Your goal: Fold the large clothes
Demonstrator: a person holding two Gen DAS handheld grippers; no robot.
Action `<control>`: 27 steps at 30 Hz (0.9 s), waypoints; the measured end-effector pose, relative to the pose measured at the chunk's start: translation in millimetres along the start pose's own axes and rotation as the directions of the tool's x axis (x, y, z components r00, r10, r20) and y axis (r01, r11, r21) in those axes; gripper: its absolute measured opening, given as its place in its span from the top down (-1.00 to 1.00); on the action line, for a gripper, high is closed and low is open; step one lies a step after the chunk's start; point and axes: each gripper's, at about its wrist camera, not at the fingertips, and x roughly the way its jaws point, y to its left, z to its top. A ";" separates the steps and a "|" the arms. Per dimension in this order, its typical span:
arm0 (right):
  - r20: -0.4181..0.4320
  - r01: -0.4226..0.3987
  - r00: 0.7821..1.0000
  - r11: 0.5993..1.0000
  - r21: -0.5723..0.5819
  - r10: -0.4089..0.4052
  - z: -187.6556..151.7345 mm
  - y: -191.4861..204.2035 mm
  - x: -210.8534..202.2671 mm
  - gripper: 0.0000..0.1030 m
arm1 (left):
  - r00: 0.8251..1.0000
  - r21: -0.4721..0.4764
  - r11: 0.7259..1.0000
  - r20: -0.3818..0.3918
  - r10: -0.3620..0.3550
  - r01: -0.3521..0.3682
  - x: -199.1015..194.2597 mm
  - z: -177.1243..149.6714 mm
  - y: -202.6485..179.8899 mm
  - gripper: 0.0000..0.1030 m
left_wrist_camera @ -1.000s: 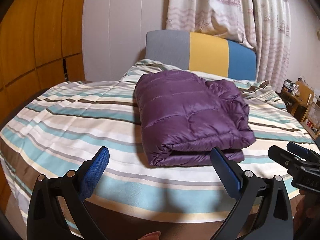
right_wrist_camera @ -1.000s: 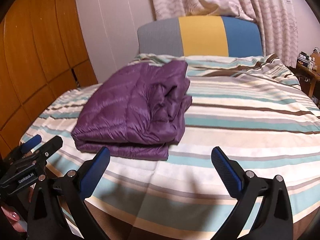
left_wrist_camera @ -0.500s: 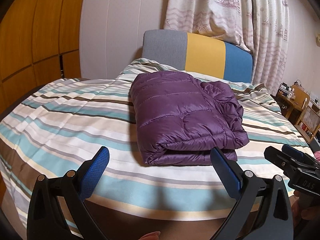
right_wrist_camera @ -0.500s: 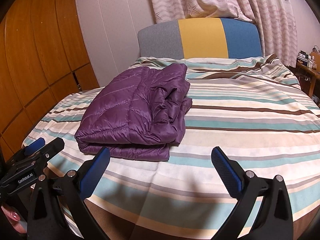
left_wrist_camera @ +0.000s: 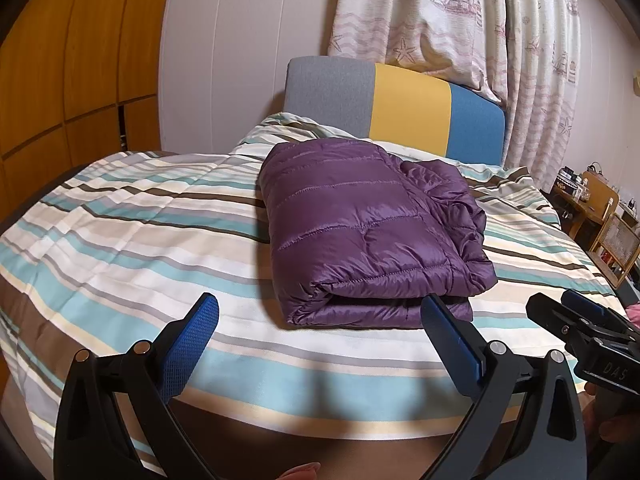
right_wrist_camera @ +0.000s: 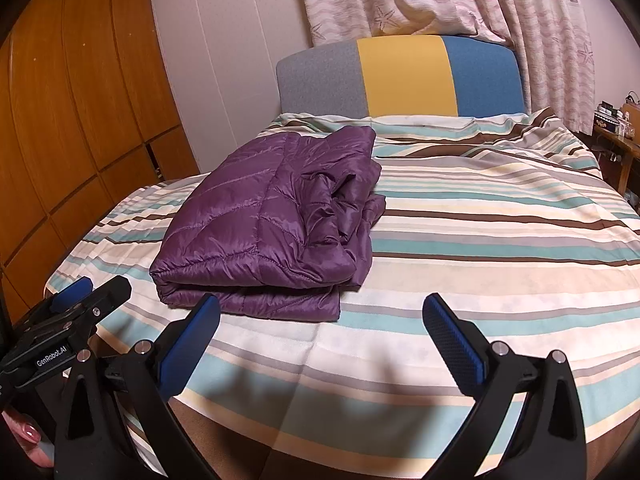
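A purple quilted down jacket (left_wrist_camera: 368, 232) lies folded into a thick rectangle on the striped bed (left_wrist_camera: 120, 232). It also shows in the right wrist view (right_wrist_camera: 276, 220), left of centre. My left gripper (left_wrist_camera: 320, 336) is open and empty, held near the bed's front edge just short of the jacket's near fold. My right gripper (right_wrist_camera: 322, 334) is open and empty, near the front edge and right of the jacket. Each gripper shows at the edge of the other's view: the right one (left_wrist_camera: 580, 320), the left one (right_wrist_camera: 80, 300).
The striped bedspread (right_wrist_camera: 500, 220) covers the bed. A grey, yellow and blue headboard (left_wrist_camera: 400, 112) stands at the far end, with curtains (left_wrist_camera: 460, 20) behind. Wooden panelling (left_wrist_camera: 60, 80) is at the left. A wooden side table (left_wrist_camera: 592, 204) with small items stands at the right.
Both grippers have stayed open and empty. The views have shifted slightly, and the jacket sits a little lower and nearer in them. The jacket itself has not moved.
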 end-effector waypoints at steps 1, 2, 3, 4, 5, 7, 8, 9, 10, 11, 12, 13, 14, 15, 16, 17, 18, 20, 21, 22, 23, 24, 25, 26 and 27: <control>0.000 -0.002 1.000 1.000 0.000 0.002 0.1 -0.1 0.0 -0.96 | 1.000 0.000 1.000 0.000 -0.001 0.001 0.0 0.2 0.3 -0.94; -0.001 -0.003 1.000 1.000 0.001 0.003 -0.1 -0.1 0.3 -0.96 | 1.000 0.001 1.000 0.001 0.000 0.000 0.2 0.1 0.1 -0.94; -0.002 -0.002 1.000 1.000 0.001 0.002 -0.2 0.1 0.5 -0.96 | 1.000 0.001 1.000 -0.001 0.000 0.000 1.0 -0.3 -0.5 -0.94; -0.003 -0.002 1.000 1.000 0.001 0.002 -0.5 0.0 0.5 -0.96 | 1.000 0.000 1.000 -0.002 -0.001 0.001 1.0 -0.5 -0.4 -0.94; -0.003 -0.003 1.000 1.000 0.001 0.003 -0.5 0.0 0.6 -0.96 | 1.000 -0.001 1.000 -0.002 -0.002 0.002 1.2 -0.5 -0.2 -0.94; -0.004 -0.003 1.000 1.000 0.001 0.003 -0.7 0.1 1.0 -0.96 | 1.000 -0.002 1.000 -0.004 -0.001 0.001 0.6 -2.0 -1.2 -0.94; -0.004 -0.003 1.000 1.000 0.002 0.003 -0.9 -0.1 1.0 -0.96 | 1.000 -0.003 1.000 -0.005 -0.002 0.001 1.1 -2.3 -1.6 -0.94; -0.004 -0.004 1.000 1.000 0.001 0.004 -0.9 0.0 1.1 -0.96 | 1.000 -0.003 1.000 -0.005 -0.001 0.001 1.5 -2.1 -1.8 -0.94; -0.005 -0.004 1.000 1.000 0.001 0.004 -1.1 -0.2 1.2 -0.96 | 1.000 -0.002 1.000 -0.005 0.000 0.000 1.5 -2.4 -2.0 -0.94; -0.005 -0.003 1.000 1.000 0.001 0.003 -1.0 -0.3 1.2 -0.96 | 1.000 -0.001 1.000 -0.006 0.001 -0.001 1.8 -2.4 -1.6 -0.94; -0.006 -0.002 1.000 1.000 0.001 0.002 -1.1 -0.4 1.3 -0.96 | 1.000 -0.002 1.000 -0.006 0.000 0.000 1.8 -2.3 -1.5 -0.94; -0.006 -0.005 1.000 1.000 0.002 0.005 -1.2 -0.6 1.2 -0.96 | 1.000 -0.002 1.000 -0.006 0.000 0.000 1.8 -2.4 -1.6 -0.94; -0.007 -0.006 1.000 1.000 0.003 0.006 -1.3 -0.5 1.6 -0.96 | 1.000 -0.002 1.000 -0.007 0.000 0.000 1.8 -2.3 -1.6 -0.94; -0.008 -0.005 1.000 1.000 0.003 0.005 -1.5 -0.5 1.9 -0.96 | 1.000 -0.001 1.000 -0.008 0.000 0.000 1.8 -2.9 -2.3 -0.94; -0.009 -0.004 1.000 1.000 0.003 0.004 -1.7 -0.7 1.9 -0.96 | 1.000 -0.001 1.000 -0.009 -0.001 0.001 2.4 -3.1 -1.9 -0.94; -0.009 -0.005 1.000 1.000 0.004 0.005 -1.6 -0.3 2.1 -0.96 | 1.000 -0.001 1.000 -0.009 -0.001 0.001 2.2 -3.5 -2.4 -0.94; -0.009 -0.005 1.000 1.000 0.004 0.005 -1.5 -0.2 2.2 -0.96 | 1.000 -0.001 1.000 -0.009 -0.001 0.001 2.4 -3.8 -2.7 -0.94; -0.009 -0.004 1.000 1.000 0.003 0.004 -1.6 -0.1 2.2 -0.96 | 1.000 -0.001 1.000 -0.011 0.000 0.000 2.3 -3.8 -2.8 -0.94; -0.008 -0.006 1.000 1.000 0.004 0.006 -1.7 -0.3 2.0 -0.96 | 1.000 -0.002 1.000 -0.012 0.000 0.000 3.1 -3.4 -2.4 -0.94; -0.009 -0.006 1.000 1.000 0.003 0.006 -1.5 -0.2 2.2 -0.96 | 1.000 -0.002 1.000 -0.013 0.000 0.000 3.4 -3.9 -2.6 -0.94; -0.010 -0.004 1.000 1.000 0.003 0.004 -1.5 0.0 2.3 -0.96 | 1.000 -0.001 1.000 -0.014 0.001 -0.001 3.7 -3.7 -1.6 -0.94; -0.009 -0.004 1.000 1.000 0.003 0.004 -1.5 0.0 2.3 -0.96 | 1.000 -0.002 1.000 -0.014 0.000 0.000 3.4 -4.5 -2.3 -0.94; -0.009 -0.006 1.000 1.000 0.003 0.006 -1.6 -0.4 2.1 -0.96 | 1.000 -0.002 1.000 -0.014 0.000 0.000 3.8 -4.0 -1.7 -0.94; -0.010 -0.006 1.000 1.000 0.003 0.006 -1.6 -0.4 2.2 -0.96 | 1.000 -0.001 1.000 -0.015 0.000 0.000 4.0 -3.8 -1.3 -0.94; -0.010 -0.004 1.000 1.000 0.003 0.004 -1.5 -0.2 2.2 -0.96 | 1.000 0.000 1.000 -0.015 0.000 0.000 3.6 -4.5 -2.1 -0.94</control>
